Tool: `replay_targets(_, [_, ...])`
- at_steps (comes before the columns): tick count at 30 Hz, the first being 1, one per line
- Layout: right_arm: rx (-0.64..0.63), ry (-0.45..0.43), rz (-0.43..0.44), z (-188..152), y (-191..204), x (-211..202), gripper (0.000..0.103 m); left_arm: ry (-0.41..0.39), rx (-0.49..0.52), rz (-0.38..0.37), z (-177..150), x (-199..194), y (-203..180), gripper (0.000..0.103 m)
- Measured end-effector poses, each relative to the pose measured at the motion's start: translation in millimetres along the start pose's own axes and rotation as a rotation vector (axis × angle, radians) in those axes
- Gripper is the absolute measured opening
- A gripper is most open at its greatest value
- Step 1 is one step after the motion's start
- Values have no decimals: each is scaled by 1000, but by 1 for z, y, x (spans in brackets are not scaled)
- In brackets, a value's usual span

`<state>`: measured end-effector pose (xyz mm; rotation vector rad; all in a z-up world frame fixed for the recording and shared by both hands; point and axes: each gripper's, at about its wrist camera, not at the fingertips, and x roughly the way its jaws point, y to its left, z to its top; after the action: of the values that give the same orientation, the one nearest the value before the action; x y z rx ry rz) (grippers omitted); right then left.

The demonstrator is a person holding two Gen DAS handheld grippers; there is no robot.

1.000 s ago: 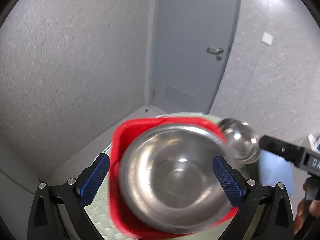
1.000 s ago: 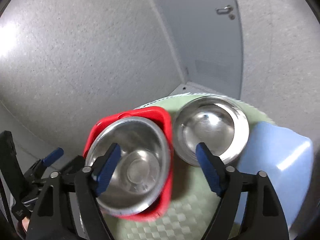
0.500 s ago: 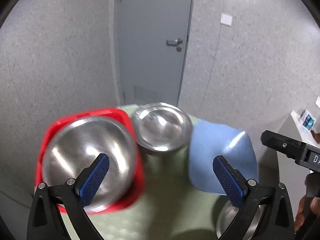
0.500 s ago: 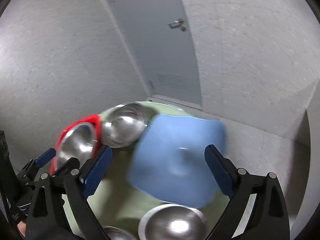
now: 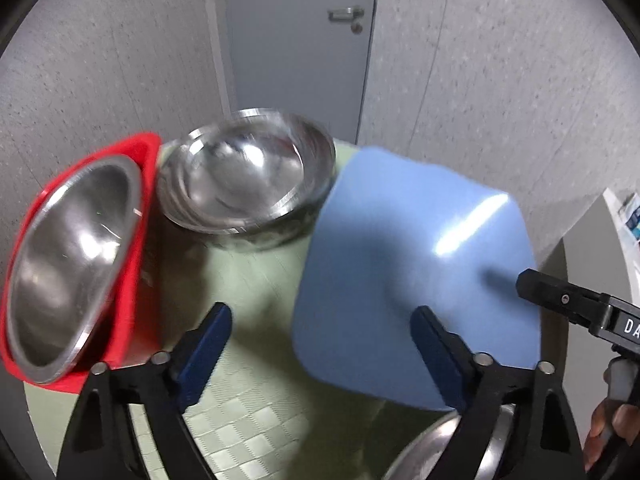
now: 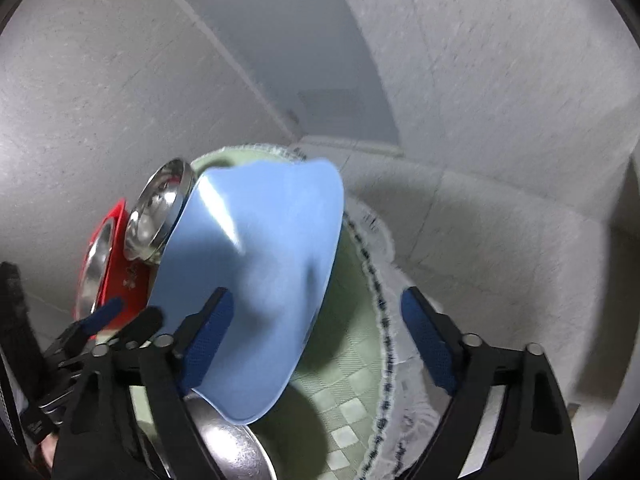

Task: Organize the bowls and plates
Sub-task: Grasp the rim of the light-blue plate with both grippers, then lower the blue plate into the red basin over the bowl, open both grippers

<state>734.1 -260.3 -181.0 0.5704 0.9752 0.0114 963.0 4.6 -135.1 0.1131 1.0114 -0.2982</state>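
Left gripper (image 5: 320, 344): jaws wide, holding nothing, hovering over green mat (image 5: 256, 280). Right gripper (image 6: 316, 332): also wide, empty, blue plate (image 6: 252, 280) between and beyond its fingers. Plate sits mid-mat, looks light, stiff plastic, glossy so likely slippery; pinch thin edge. Steel bowl (image 5: 244, 184) behind it, another bowl (image 5: 68, 264) nested in red plate (image 5: 144, 184) at left. Steel: rigid, slick, light; grip rim.
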Motion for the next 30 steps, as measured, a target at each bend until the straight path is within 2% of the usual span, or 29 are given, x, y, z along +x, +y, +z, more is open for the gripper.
replay_targets(2, [0, 24, 18, 0, -2, 9, 76, 24, 3, -3, 6, 12, -3, 78])
replay_targets(3, [2, 31, 29, 0, -3, 12, 70, 35, 2, -9, 8, 17, -4, 72])
replay_targets(4, [5, 38, 45, 0, -4, 15, 63, 50, -3, -13, 12, 23, -4, 61])
replay_targets(5, [12, 48, 65, 1, -5, 19, 59, 58, -6, -15, 15, 26, -3, 57])
replay_targets(7, [15, 60, 88, 4, -6, 26, 44, 77, -1, -28, 22, 35, -3, 39])
replay_targets(8, [17, 66, 96, 4, -8, 28, 39, 83, 1, -35, 22, 38, -2, 34])
replay_targets(9, [22, 75, 108, 5, -10, 31, 27, 85, 2, -30, 24, 39, -2, 33])
replay_targets(10, [36, 84, 134, 5, -12, 34, 20, 78, -1, -36, 25, 40, 0, 31])
replay_targets(12, [57, 98, 181, 5, -14, 40, 14, 68, -5, -44, 29, 40, 2, 29])
replay_targets(16, [88, 93, 205, 5, -19, 39, 14, 38, 1, -70, 36, 33, 3, 22])
replay_targets(22, [87, 50, 214, 8, -15, 17, 13, -20, 12, -95, 40, 14, 4, 21])
replay_targets(30, [45, -35, 215, 10, 22, -34, 13, -132, 9, -128, 40, -41, 28, 21])
